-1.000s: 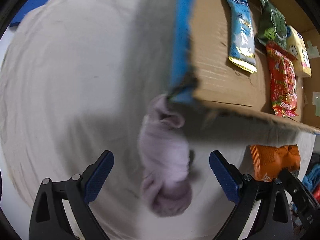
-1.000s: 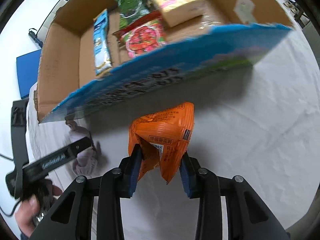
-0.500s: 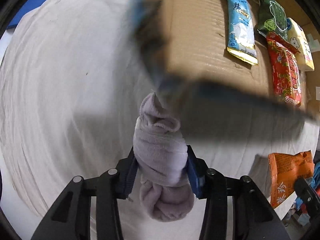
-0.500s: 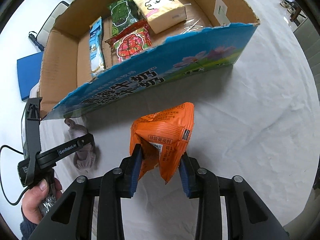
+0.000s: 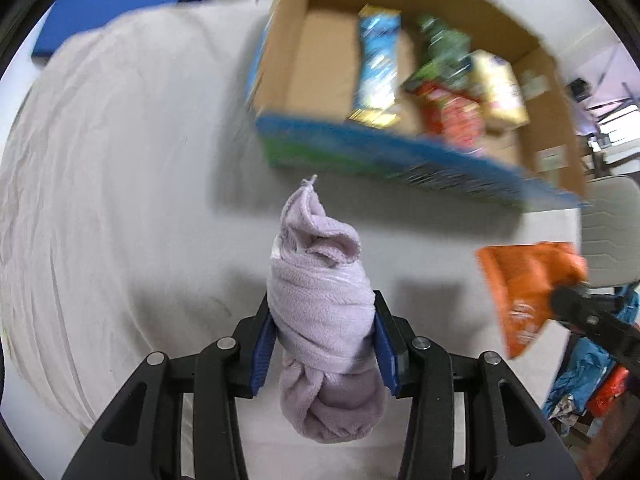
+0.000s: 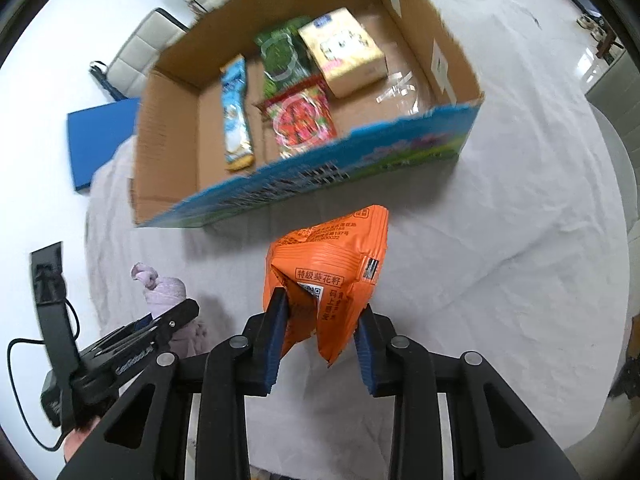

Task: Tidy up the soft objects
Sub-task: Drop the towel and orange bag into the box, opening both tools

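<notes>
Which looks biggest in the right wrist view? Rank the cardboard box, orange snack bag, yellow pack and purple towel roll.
1. cardboard box
2. orange snack bag, though nearness to the camera enlarges it
3. yellow pack and purple towel roll: alike, and the roll is partly hidden, so unranked

We reckon it's an office or meeting room: white padded chairs (image 6: 138, 54) around a cloth-covered table (image 6: 500, 240), glossy pale floor (image 6: 576, 60), plus a cardboard box (image 6: 168, 120) of snacks.

Two soft items clamped, off the cloth.
Rolled lilac fleece sock bundle (image 5: 324, 320) upright; crinkled orange foil snack bag (image 6: 332, 276) beside it, near cardboard box (image 6: 168, 160).
</notes>
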### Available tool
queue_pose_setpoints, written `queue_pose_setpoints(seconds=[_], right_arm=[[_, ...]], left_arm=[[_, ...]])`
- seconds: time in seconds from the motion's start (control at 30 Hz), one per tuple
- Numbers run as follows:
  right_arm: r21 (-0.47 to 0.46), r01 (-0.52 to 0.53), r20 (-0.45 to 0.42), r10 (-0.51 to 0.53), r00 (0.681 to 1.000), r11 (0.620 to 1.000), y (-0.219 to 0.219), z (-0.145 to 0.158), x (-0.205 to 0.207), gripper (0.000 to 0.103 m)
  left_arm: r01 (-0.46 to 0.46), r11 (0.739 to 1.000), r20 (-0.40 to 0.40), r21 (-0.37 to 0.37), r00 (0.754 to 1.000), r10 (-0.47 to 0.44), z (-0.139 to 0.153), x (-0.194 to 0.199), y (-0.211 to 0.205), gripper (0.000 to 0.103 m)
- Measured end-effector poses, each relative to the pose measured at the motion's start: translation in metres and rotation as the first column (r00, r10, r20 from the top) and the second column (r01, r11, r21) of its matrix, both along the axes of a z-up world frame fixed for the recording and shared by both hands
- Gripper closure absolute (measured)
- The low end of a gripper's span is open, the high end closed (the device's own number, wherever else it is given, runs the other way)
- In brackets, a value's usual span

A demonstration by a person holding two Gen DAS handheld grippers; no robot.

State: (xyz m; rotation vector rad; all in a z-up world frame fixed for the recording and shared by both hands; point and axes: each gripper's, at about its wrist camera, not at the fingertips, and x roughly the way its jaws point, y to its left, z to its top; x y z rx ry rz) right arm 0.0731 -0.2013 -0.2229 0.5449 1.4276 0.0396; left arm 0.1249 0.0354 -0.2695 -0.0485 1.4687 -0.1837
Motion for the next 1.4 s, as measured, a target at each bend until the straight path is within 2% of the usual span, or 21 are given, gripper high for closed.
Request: queue_pose_setpoints(seconds=[0.1,0.2,0.33,0.43,0.6,0.73,0.9,1.03,1.1,1.13,1.27,1.4], right_arm=[[0.016,-0.006,0.044,0.005,0.999,1.000,-0.005,0.027,-0.001,0.070],[0.032,-0.005,0.086,0.002,0.996,0.999,-0.012,0.051,0.002,0.070],[0.033,-0.001,0.142,-0.004,0.990,0.999,-0.020,0.078,0.015,0.070],[0.013,0.012,0.171,-0.014,0.985,1.000,-0.027,0.087,0.032,0.070],[-0.009,0.057,0.170,-0.054,0.984,0.998,-0.045,0.078,0.066,0.070],[-0.016,0.085,0.144,-0.082,0.986,0.996,-0.054,0.057,0.092,0.070],[0.002,0.078,0.087,-0.078,0.993,0.997,-0.057,0.016,0.118,0.069],[0.006,0.047,-0.007,-0.047,0.999,0.999,-0.056,-0.020,0.128,0.067],[-0.009,0.023,-0.044,-0.023,0.999,1.000,-0.054,-0.033,0.130,0.062],[-0.026,0.020,-0.055,-0.022,0.998,0.999,-0.055,-0.036,0.129,0.053],[-0.047,0.018,-0.053,-0.020,0.998,0.999,-0.056,-0.037,0.127,0.049],[-0.080,0.017,-0.032,-0.020,0.999,0.997,-0.057,-0.027,0.128,0.042]], left_arm=[[0.028,0.999,0.058,-0.045,0.998,-0.026,0.038,0.007,-0.009,0.062],[0.046,0.995,0.103,-0.085,0.994,-0.037,0.069,0.035,-0.012,0.062],[0.069,0.993,0.167,-0.093,0.985,-0.052,0.101,0.065,-0.015,0.062],[0.080,0.994,0.190,-0.070,0.980,-0.065,0.109,0.086,-0.023,0.062],[0.096,0.995,0.158,-0.023,0.983,-0.092,0.089,0.132,-0.032,0.062],[0.119,0.993,0.090,0.024,0.989,-0.121,0.064,0.152,-0.035,0.062],[0.111,0.991,0.016,0.071,0.993,-0.113,0.032,0.170,-0.038,0.060],[0.099,0.991,-0.038,0.090,0.995,-0.096,0.012,0.174,-0.037,0.060],[0.090,0.992,-0.052,0.086,0.995,-0.086,0.007,0.173,-0.036,0.060],[0.087,0.993,-0.057,0.082,0.995,-0.083,0.004,0.174,-0.035,0.060],[0.076,0.994,-0.055,0.081,0.996,-0.071,0.004,0.170,-0.033,0.059],[0.063,0.994,-0.045,0.089,0.997,-0.059,0.007,0.171,-0.030,0.053]])
